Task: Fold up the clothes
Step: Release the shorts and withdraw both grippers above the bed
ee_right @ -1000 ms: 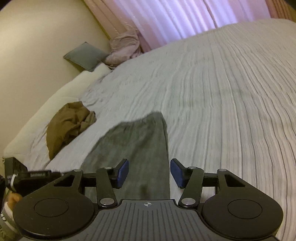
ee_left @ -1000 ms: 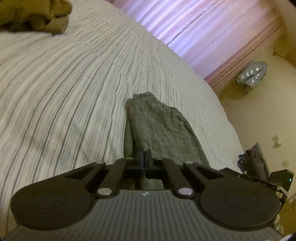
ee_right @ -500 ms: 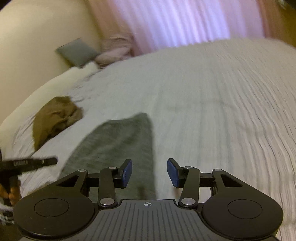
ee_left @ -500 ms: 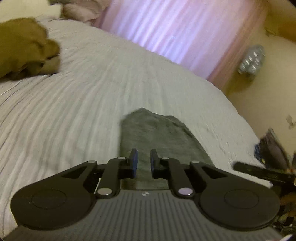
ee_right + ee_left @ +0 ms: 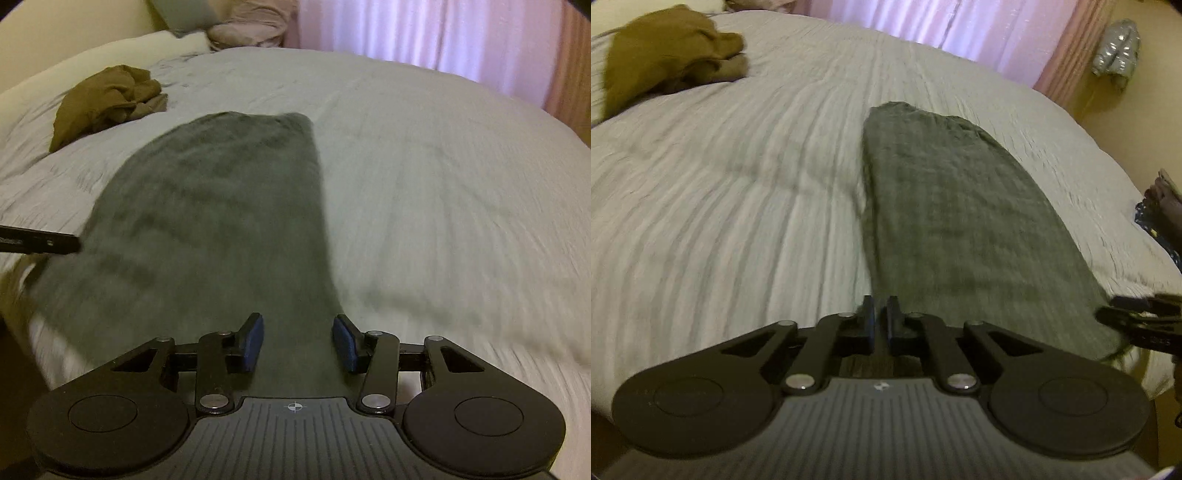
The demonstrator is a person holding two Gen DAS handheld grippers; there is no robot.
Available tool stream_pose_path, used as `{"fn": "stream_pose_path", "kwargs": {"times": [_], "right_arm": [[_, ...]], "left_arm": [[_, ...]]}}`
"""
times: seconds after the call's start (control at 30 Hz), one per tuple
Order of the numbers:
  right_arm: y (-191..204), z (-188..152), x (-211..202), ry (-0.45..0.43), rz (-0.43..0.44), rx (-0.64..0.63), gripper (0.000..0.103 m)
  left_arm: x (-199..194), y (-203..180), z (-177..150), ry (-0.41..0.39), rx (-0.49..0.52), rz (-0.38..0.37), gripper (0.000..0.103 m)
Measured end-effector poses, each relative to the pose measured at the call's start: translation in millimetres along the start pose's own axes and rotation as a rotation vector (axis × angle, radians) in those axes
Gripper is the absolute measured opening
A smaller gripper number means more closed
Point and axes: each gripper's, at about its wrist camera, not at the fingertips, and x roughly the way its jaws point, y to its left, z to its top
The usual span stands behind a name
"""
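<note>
A grey garment (image 5: 960, 221) lies flat as a long narrow strip on the striped bed cover (image 5: 720, 221); it also shows in the right wrist view (image 5: 214, 221). My left gripper (image 5: 881, 317) hovers over the strip's near left corner, its jaws nearly together with a thin gap and nothing between them. My right gripper (image 5: 297, 339) is open over the strip's near right edge, empty. Each gripper's tip shows at the edge of the other's view.
A crumpled brown garment (image 5: 665, 55) lies on the bed's far left, also in the right wrist view (image 5: 107, 99). Pillows (image 5: 229, 26) sit at the head. Pink curtains (image 5: 942, 26) hang behind. Dark items (image 5: 1163, 206) sit by the bed's right side.
The left gripper was shut on the grey garment a second ago, then let it go. Both grippers rose and pulled back toward the strip's near end. The right gripper stayed open.
</note>
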Motion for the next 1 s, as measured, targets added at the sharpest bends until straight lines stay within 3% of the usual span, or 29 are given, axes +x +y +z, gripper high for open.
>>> {"fn": "stream_pose_path", "kwargs": {"times": [0.07,0.17,0.23,0.27,0.33,0.4,0.6,0.83,1.0], "right_arm": [[-8.1,-9.1,-22.3,0.007,-0.04,0.033,0.047],[-8.5,-8.5,-51.7,-0.06,-0.044,0.053,0.047],[-3.5,-3.8,-59.7,-0.1,-0.027,0.055,0.047],[-0.2,-2.5,-59.2,-0.111,-0.016,0.06,0.047],[6.9,-2.3,-50.0,-0.107,0.004,0.079,0.047],[8.9,-11.0,-33.9,-0.044,0.0,0.129,0.047],[5.3,-42.1,-52.8,0.018,-0.037,0.17,0.047],[2.3,-55.0,-93.3,-0.038,-0.092,0.263,0.047],[15.4,-52.1,-115.0,-0.067,-0.104,0.243,0.047]], "left_arm": [[-19.1,-5.7,-1.8,-0.032,0.001,0.006,0.004],[-37.2,-22.3,3.5,-0.092,0.017,-0.014,0.005],[-33.0,-36.5,5.6,-0.099,0.037,-0.012,0.006],[-28.2,-43.0,5.8,-0.094,0.045,-0.012,0.011],[-10.8,-52.0,-2.4,-0.029,0.043,0.026,0.013],[4.2,-57.1,-16.1,0.046,0.034,0.075,0.014],[-20.1,-62.0,-45.5,0.113,0.04,0.123,0.015],[-62.2,-74.7,-47.4,0.05,0.059,0.178,0.027],[-81.8,-85.1,-48.2,0.01,0.074,0.196,0.03]]}}
